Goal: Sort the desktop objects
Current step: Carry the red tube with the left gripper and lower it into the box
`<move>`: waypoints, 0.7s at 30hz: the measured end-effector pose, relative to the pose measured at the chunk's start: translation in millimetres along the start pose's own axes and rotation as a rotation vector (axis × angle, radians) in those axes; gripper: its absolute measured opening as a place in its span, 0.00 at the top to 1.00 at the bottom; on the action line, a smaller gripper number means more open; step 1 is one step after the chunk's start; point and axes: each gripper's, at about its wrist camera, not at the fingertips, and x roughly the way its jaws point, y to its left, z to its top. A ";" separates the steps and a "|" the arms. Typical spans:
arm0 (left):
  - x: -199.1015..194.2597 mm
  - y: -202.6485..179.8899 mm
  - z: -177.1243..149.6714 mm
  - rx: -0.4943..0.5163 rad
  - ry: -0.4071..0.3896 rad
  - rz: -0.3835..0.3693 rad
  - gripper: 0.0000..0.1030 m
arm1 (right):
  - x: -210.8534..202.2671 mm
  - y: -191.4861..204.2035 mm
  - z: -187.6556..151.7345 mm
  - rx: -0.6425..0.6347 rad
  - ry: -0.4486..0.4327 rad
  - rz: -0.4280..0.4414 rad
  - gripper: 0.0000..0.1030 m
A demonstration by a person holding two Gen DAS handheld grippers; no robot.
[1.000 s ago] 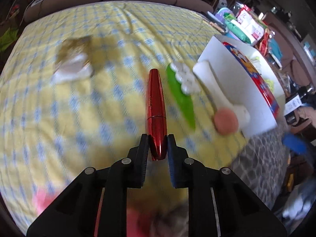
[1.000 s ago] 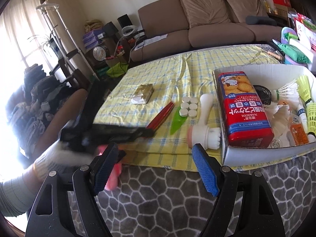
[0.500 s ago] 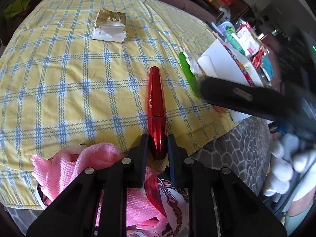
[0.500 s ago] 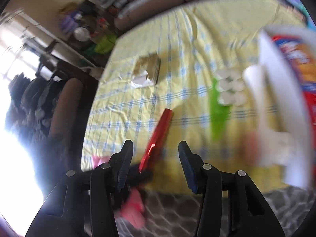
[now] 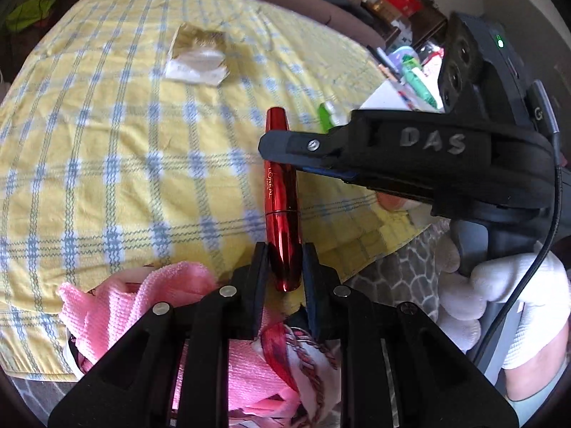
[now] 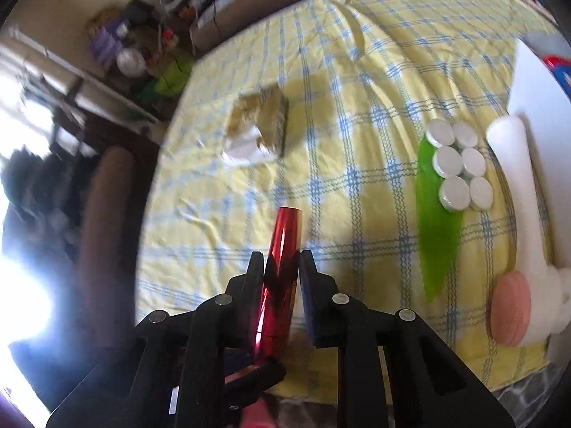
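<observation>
A shiny red mascara tube (image 5: 280, 192) is held above the yellow checked cloth (image 5: 107, 149). My left gripper (image 5: 284, 262) is shut on its near end. My right gripper (image 6: 282, 262) comes in from the right and is shut on the tube's upper part (image 6: 283, 239); its black finger (image 5: 303, 146) crosses the tube in the left wrist view. Both grippers hold the same tube.
A gold and white packet (image 6: 260, 132) lies further back. A green strip with white round caps (image 6: 449, 178), a white and pink brush (image 6: 517, 232) and a white box (image 6: 535, 82) are at the right. A pink cloth (image 5: 150, 306) lies below my left gripper.
My right gripper has moved in from the right and closed on the red tube. The left gripper has kept its hold on the tube and drew back over the pink cloth.
</observation>
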 end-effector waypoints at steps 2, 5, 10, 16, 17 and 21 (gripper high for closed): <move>-9.1 -12.5 3.4 0.033 -0.031 -0.004 0.83 | -18.9 -4.2 0.4 0.031 -0.047 0.062 0.83; -24.0 -40.2 8.9 0.093 -0.061 -0.028 0.83 | -57.5 -11.0 -2.3 0.041 -0.117 0.120 0.83; -31.9 -110.5 24.9 0.248 -0.054 -0.101 0.83 | -140.5 -43.2 -9.9 0.104 -0.263 0.182 0.83; 6.0 -212.9 40.2 0.472 0.038 -0.141 0.83 | -214.4 -129.7 -33.1 0.281 -0.397 0.216 0.82; 6.7 -220.8 33.8 0.485 0.048 -0.146 0.83 | -222.0 -141.8 -34.9 0.304 -0.409 0.223 0.82; 25.5 -244.0 45.1 0.555 0.095 -0.126 0.83 | -236.1 -171.4 -26.5 0.358 -0.437 0.256 0.83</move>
